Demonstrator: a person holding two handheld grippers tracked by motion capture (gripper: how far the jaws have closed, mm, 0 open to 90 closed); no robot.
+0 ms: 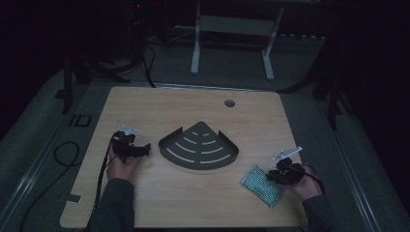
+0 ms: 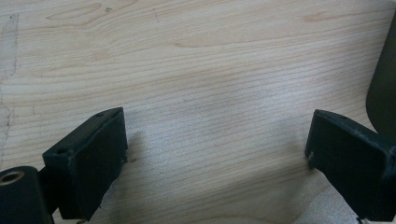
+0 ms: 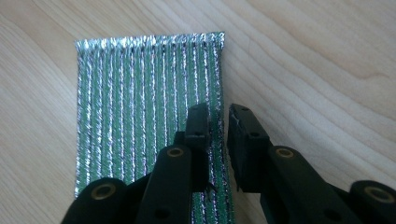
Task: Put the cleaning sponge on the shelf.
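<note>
While we look down on a pale wooden table (image 1: 193,203), our left gripper (image 1: 143,150) sits at the left, jaws spread wide with bare wood between them and nothing held; its tips lie just beside the left corner of the tray. At the middle of the table lies one dark fan-shaped metal corner tray (image 1: 199,147), slotted and flat. At the right, our right gripper (image 1: 271,175) rests at the edge of one green and silver ribbed sponge pad (image 1: 262,185), which lies flat near the table's front right corner, well apart from the tray. From the right gripper view, its jaws stand a narrow gap apart over the pad's right edge (image 3: 140,107); we cannot tell whether they pinch it. We count two grippers, one tray, one pad
</note>
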